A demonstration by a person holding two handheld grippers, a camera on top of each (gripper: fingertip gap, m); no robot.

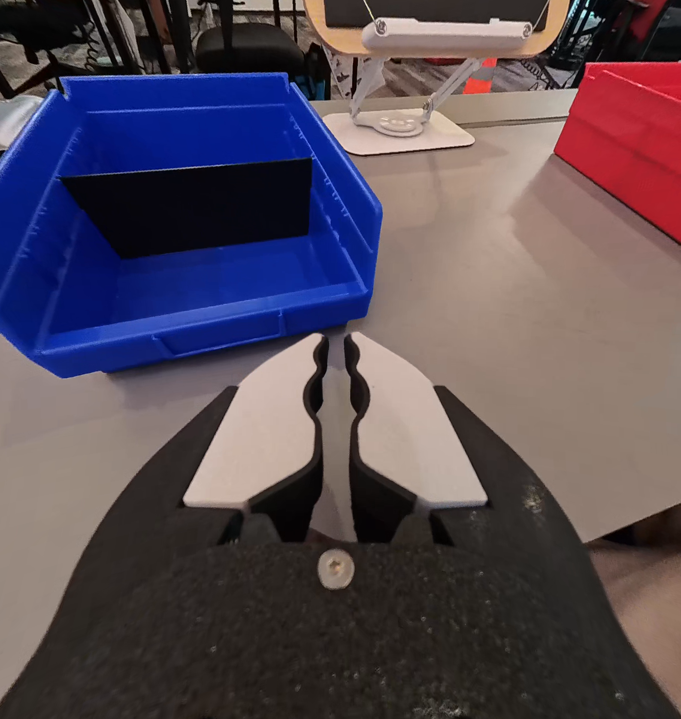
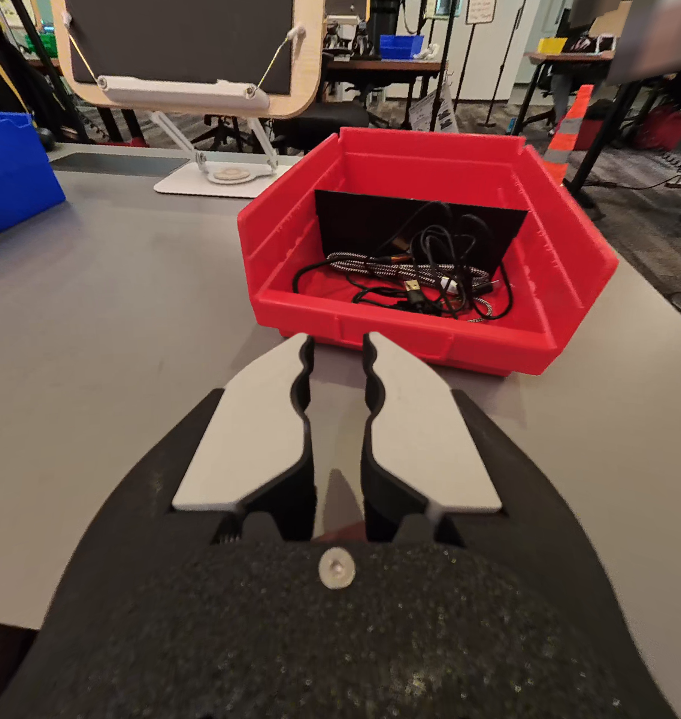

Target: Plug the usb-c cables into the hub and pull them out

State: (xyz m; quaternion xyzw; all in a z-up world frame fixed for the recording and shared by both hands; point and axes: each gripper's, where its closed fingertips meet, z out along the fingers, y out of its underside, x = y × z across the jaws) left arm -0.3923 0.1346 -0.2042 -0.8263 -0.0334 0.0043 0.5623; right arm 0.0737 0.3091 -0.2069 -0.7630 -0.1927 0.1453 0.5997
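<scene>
Two bins on a grey table (image 2: 109, 295): one blue bin (image 1: 199, 342), one red bin (image 2: 409, 342), each with one black divider. Cables (image 2: 409, 280) lie tangled in the red bin's front compartment; count unclear, no single axis, plug ends pointing various ways. Left gripper (image 1: 336, 342) nearly together, holding nothing. Right gripper (image 2: 338, 342) slightly apart, holding nothing.

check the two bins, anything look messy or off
The cables lie in a tangled heap in the red bin, in front of its black divider, so single plugs are hard to pick out. The blue bin looks empty. No hub shows.
</scene>
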